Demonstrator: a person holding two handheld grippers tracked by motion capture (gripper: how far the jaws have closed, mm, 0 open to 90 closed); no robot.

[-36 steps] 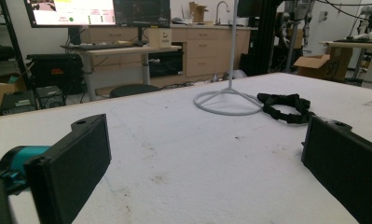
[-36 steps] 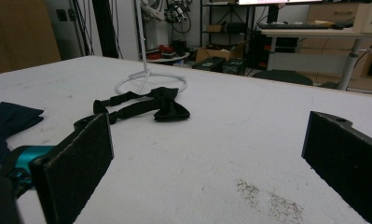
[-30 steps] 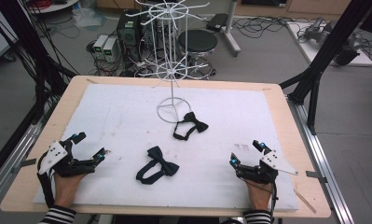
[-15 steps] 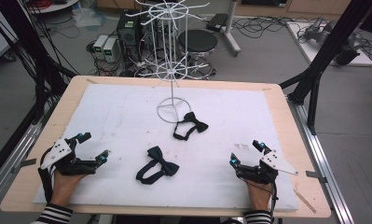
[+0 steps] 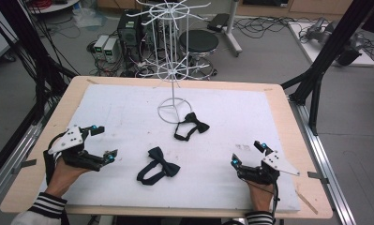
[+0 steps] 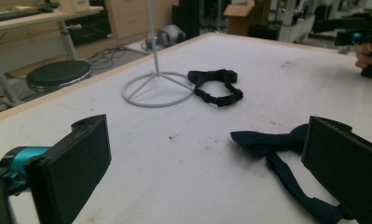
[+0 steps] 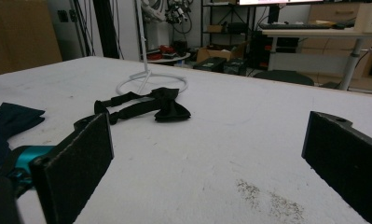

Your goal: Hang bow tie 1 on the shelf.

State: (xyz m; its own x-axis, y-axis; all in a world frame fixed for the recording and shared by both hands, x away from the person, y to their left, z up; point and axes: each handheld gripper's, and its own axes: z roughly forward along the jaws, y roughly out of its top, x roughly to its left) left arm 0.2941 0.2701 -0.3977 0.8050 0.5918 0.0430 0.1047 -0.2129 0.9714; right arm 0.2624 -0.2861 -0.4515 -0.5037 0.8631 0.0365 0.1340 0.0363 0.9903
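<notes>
Two bow ties lie on the white mat [image 5: 250,117]. The dark navy bow tie [image 5: 159,166] [image 6: 286,144] [image 7: 6,123] rests near the front centre. A black bow tie [image 5: 191,125] [image 6: 216,84] [image 7: 151,106] lies just beside the ring base of the white wire rack [image 5: 174,65] [image 6: 153,88] [image 7: 148,79]. My left gripper [image 5: 102,143] [image 6: 207,172] sits at the front left, open, its right jaw close to the navy tie. At the front right, my right gripper [image 5: 249,153] [image 7: 211,163] is open and holds nothing.
The wooden table edge [image 5: 287,108] frames the mat. Beyond the table stand a round stool [image 5: 199,42], computer cases [image 5: 128,33] and floor cables. Black frame legs [image 5: 325,61] rise at the right side.
My left gripper has shifted slightly to the right, toward the navy bow tie. The right gripper and both ties stay where they were.
</notes>
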